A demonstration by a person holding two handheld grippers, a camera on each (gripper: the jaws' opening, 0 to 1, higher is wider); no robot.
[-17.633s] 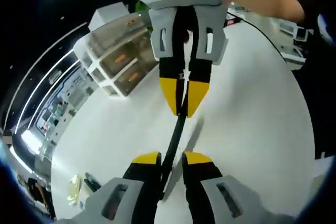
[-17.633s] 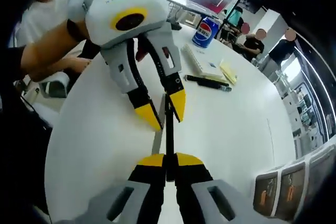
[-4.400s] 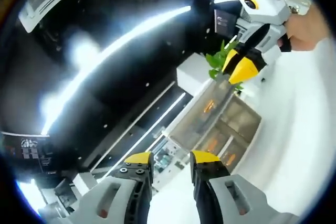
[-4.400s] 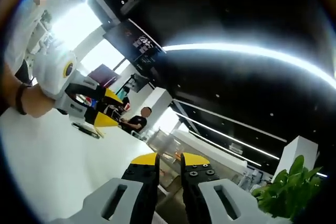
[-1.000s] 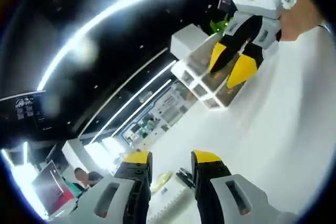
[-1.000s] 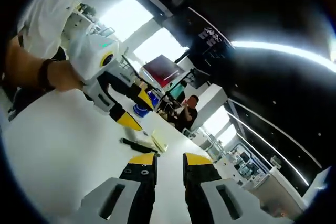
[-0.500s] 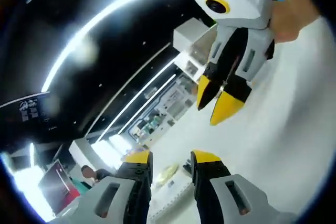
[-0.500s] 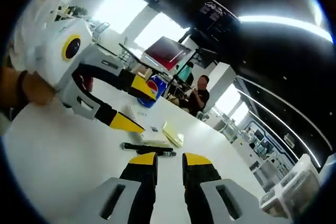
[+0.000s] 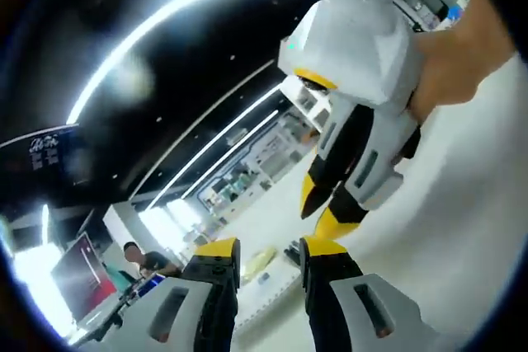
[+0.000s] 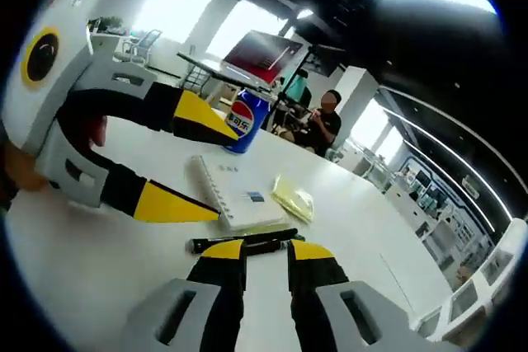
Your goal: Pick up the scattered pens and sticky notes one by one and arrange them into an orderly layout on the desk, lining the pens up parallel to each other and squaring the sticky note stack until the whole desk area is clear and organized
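Two black pens point(image 10: 243, 243) lie end to end on the white desk point(image 10: 363, 245), just beyond my right gripper point(image 10: 266, 249), which is open and empty. A yellow sticky note stack point(image 10: 294, 197) rests beside a white notebook point(image 10: 231, 191). My left gripper point(image 10: 227, 176) reaches in from the left above the notebook, its jaws wide apart and holding nothing. In the left gripper view my left gripper point(image 9: 271, 246) is open and empty. The right gripper point(image 9: 318, 218) hangs close in front of it, held by a hand. The sticky notes point(image 9: 262, 260) and a pen point(image 9: 291, 252) show small beyond it.
A blue cola can point(image 10: 243, 121) stands behind the notebook. A person point(image 10: 326, 121) sits at a far table near a red screen point(image 10: 264, 55). White desk surface stretches to the right point(image 9: 462, 228).
Both views have tipped down toward the desk. The two grippers have come closer together, and the pens now lie right at my right gripper's tips.
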